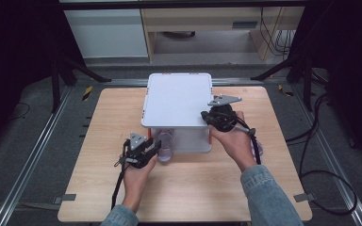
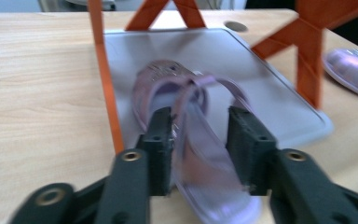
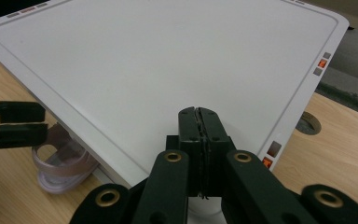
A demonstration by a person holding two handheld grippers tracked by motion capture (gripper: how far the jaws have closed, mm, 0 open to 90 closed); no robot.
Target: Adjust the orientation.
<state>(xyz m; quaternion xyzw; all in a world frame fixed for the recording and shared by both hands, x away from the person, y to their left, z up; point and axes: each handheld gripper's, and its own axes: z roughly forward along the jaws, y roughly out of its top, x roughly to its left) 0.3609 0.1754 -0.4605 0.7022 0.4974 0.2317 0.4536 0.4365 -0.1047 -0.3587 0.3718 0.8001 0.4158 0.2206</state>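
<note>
Toward the lower left of the high view, the left gripper (image 1: 147, 149) straddles a translucent lilac sandal (image 1: 164, 147) lying half on the lower tray of a white two-tier rack (image 1: 176, 99); its jaws stand apart on either side of the strap, seemingly to slide the shoe along the shelf. Rightward, the right gripper (image 1: 207, 116), jaws pressed together and empty, rests at the top shelf's front right edge, probably steadying the rack. At far right, a second sandal (image 1: 257, 147) lies on the wooden table (image 1: 193, 193).
</note>
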